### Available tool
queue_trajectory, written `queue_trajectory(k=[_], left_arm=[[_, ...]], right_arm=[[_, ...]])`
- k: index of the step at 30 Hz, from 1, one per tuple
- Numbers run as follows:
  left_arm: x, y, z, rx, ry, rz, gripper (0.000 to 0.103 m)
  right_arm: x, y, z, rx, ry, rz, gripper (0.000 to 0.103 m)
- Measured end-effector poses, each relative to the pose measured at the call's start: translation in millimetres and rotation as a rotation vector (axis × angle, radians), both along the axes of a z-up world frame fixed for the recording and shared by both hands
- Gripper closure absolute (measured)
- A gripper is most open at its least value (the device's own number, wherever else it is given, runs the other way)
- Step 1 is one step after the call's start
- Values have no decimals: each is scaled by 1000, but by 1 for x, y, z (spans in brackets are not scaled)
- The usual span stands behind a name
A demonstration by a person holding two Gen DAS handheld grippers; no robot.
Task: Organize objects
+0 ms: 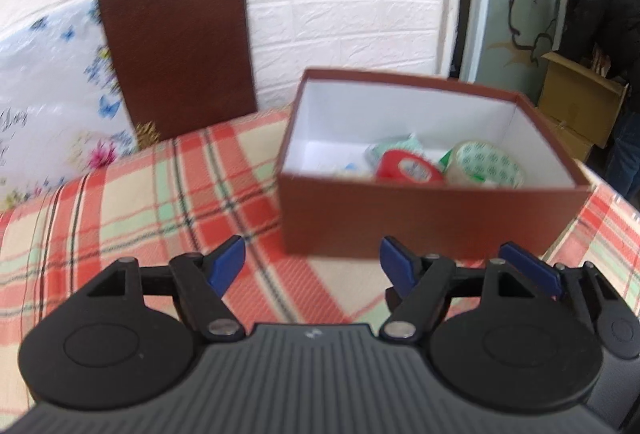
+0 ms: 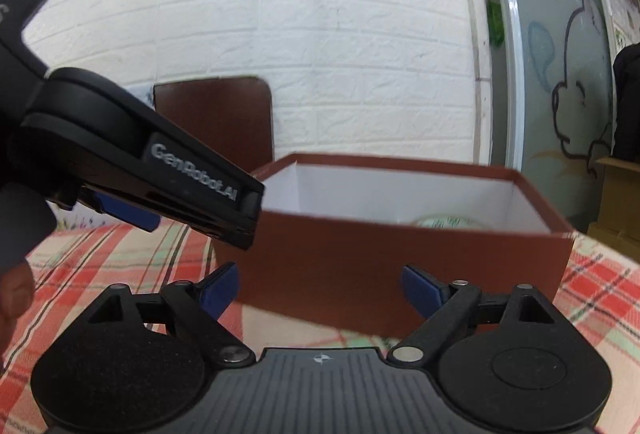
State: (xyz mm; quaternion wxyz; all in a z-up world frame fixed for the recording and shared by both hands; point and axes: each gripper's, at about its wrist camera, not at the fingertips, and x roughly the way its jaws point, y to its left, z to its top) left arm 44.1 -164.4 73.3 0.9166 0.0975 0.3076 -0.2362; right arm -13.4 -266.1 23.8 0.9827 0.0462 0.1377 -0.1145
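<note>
An open brown box [image 1: 420, 230] with a white inside stands on the plaid tablecloth [image 1: 140, 202]. In it lie a red-and-white tape roll [image 1: 408, 166], a clear tape roll with green print [image 1: 486, 164] and a greenish packet [image 1: 400, 146]. My left gripper [image 1: 312, 266] is open and empty, just in front of the box. My right gripper [image 2: 320, 292] is open and empty, close to the box's front wall [image 2: 400, 266]. The clear tape's top [image 2: 444, 222] shows over the rim. The left gripper's body [image 2: 140, 162] crosses the right wrist view at upper left.
The brown box lid [image 1: 180, 58] leans against the white brick wall behind the table. A floral plastic bag [image 1: 48, 106] lies at the left. A cardboard carton [image 1: 580, 106] and a person in dark clothes [image 1: 608, 34] are at the far right, past the table edge.
</note>
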Motion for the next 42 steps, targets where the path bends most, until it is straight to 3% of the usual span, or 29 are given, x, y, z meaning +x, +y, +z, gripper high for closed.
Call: queue_trajectory(k=[11,15,22,42], left_arm=[[3,60,-49,66,91,152,24],[6,77,-62,77,112,201,22],[4,103,-75,80,116,249,18],[6,167,-81,38,89,351,8]], right_arm=[[2,23,-30,125,223,80,16],[10,34,-37,98,284,92,14],[15,67,-38,9,322,143,12],[22,125,-38,-3,357,247,7]])
